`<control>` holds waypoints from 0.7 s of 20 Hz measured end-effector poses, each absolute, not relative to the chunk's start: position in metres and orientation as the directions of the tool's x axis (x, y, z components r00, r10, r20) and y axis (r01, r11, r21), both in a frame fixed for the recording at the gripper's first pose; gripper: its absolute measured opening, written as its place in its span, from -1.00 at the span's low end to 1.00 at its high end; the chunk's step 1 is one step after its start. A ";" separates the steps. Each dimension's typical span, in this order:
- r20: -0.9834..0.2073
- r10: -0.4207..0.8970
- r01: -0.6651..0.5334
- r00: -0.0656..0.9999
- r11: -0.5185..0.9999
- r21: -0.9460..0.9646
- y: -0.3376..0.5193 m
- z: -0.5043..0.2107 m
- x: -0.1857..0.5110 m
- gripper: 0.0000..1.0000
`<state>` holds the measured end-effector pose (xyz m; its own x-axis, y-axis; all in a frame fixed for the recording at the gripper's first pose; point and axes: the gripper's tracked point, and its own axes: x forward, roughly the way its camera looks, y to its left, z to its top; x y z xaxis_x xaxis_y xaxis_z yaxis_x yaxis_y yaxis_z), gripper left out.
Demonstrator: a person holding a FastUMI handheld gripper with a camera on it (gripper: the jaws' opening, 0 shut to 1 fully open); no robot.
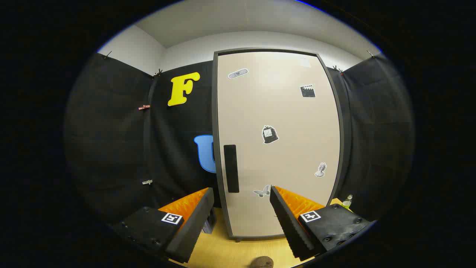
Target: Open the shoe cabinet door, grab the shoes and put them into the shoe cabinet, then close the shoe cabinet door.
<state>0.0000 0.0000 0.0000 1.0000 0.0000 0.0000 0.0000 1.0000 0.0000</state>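
- the gripper is spread wide with nothing between its fingers; it faces the cabinet from a little way off and touches nothing.
- just ahead of the fingers, and seen in the gap between them, is the lower part of the cabinet door, which is closed and fills the dark frame of the shoe cabinet.
- the handle is a dark upright strip close to the door's left edge, just above and beyond the tip of the left finger; i cannot tell whether it is a raised bar or a recessed pull.
- several small stickers are on the door face, among them a butterfly near the fingertips.
- the cabinet stands on a pale wooden floor, with black cloth walls behind and to both sides.
- a rounded brown thing lies on the floor close below the gripper; it may be a shoe, but too little of it shows to say.
- a small greenish bottle stands near the cabinet's lower right corner.
- judgement: opening the door comes first and is not yet begun. the door looks like a stiff, flat, light panel, smooth enough that pads would slip on its face, so the handle is the place to take hold, one finger on each side of it or hooked behind its edge. with the handle on the left, the hinges are probably on the right, so the pull should follow an arc.
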 end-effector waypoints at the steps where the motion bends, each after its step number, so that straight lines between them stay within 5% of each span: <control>1: -0.007 0.001 -0.001 1.000 1.000 -0.005 0.000 -0.001 0.001 0.97; 14: -0.029 0.001 -0.001 1.000 1.000 -0.006 -0.001 -0.006 0.007 0.97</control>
<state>0.0065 -0.0006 -0.0061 0.9996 0.0008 -0.0293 -0.0010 1.0000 -0.0060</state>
